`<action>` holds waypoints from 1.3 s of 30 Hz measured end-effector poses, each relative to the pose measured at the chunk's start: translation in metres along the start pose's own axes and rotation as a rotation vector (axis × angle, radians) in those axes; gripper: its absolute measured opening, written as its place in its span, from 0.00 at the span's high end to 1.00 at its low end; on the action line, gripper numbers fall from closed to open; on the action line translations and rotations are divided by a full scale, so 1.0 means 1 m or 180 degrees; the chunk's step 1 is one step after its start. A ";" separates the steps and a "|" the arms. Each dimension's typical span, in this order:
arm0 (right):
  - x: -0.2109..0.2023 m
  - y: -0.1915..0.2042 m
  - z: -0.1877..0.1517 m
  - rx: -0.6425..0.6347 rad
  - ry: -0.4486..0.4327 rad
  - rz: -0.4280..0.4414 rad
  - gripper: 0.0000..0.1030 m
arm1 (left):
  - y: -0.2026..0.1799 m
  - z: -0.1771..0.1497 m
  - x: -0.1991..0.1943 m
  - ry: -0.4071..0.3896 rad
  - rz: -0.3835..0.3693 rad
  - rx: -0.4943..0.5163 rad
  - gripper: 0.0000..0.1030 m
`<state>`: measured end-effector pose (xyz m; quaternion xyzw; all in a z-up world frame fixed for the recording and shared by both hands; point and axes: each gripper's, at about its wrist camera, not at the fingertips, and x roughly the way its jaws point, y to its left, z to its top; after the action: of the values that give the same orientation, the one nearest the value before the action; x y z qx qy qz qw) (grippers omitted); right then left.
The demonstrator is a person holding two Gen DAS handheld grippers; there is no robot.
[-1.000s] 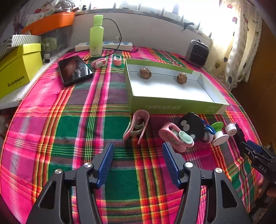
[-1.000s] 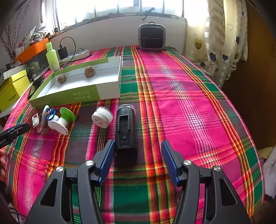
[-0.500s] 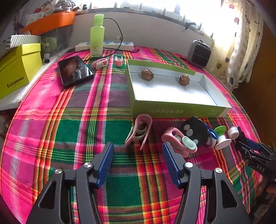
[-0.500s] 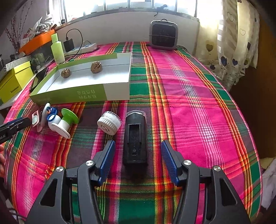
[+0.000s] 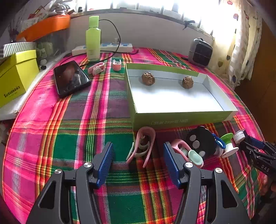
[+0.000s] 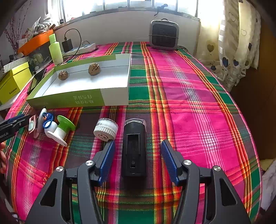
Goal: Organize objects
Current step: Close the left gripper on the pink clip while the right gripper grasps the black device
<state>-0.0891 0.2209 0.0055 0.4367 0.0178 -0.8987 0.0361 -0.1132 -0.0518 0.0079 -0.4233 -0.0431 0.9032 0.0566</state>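
We're early in the job: the green box (image 5: 181,118) at the far middle of the table (image 5: 69,124) holds only two walnuts (image 5: 148,78), everything else sits loose in front of it. Left gripper (image 5: 138,160) is spread, empty, straddling the pink clip (image 5: 141,149). Right gripper (image 6: 137,160) is also spread around the black device (image 6: 134,148), pads not touching. White jar (image 6: 106,130), spool (image 6: 59,131), second pink clip (image 5: 188,153) and round black fob (image 5: 201,143) all left to sort.

so my counter (image 6: 198,96) is covered in this loud pink, green and orange plaid cloth, shoved up against a pale wall (image 6: 120,25) under a window (image 6: 120,5) that's blasting daylight in. Heart-print curtain (image 6: 238,51) hangs on the right, cluttered side shelf (image 5: 12,110) off to the left
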 end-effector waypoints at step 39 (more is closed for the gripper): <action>0.002 0.000 0.002 0.0020 -0.0010 -0.0005 0.47 | -0.003 0.009 0.007 0.0024 0.0052 0.0020 0.78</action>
<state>-0.0924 0.2203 0.0052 0.4355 0.0153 -0.8994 0.0341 -0.1241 -0.0478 0.0089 -0.4268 -0.0365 0.9022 0.0508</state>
